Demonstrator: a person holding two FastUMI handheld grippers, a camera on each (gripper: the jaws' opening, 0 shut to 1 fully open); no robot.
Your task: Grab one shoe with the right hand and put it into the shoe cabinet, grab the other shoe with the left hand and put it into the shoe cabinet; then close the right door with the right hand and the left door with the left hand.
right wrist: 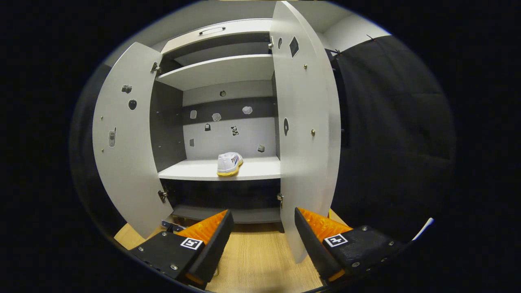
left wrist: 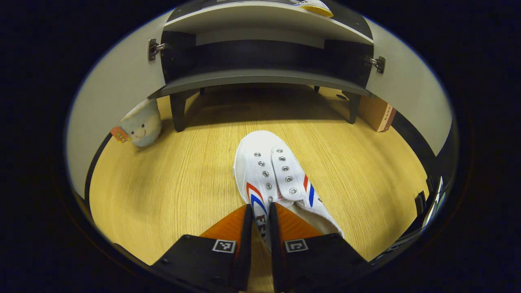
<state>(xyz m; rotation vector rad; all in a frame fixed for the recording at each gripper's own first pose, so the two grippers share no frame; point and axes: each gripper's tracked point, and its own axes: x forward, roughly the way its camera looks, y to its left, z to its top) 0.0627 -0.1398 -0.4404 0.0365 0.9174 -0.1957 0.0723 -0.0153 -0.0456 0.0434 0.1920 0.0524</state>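
so we have the left gripper clenched on the side wall of the second shoe, which lies on the wood floor with its toe pointing at the shoe cabinet. both fingers press the collar edge between them – a thin pinch of cloth, so we judge the shoe may swing or slip when lifted; better to raise it slowly and keep the toe low until it hangs steady.

the first shoe already sits on the middle shelf, a little left of centre, heel toward us. the right gripper is released, jaws wide with nothing between them, hovering in front of the right door.

for room: the shelf is bare to the right of the first shoe and narrower to its left, so we aim for the right. both doors stand open – the left door and the right one frame the gap, and the right door's edge juts toward us near the free gripper. down low, a plush toy and a cardboard box sit by the cabinet legs, well apart from the shoe.
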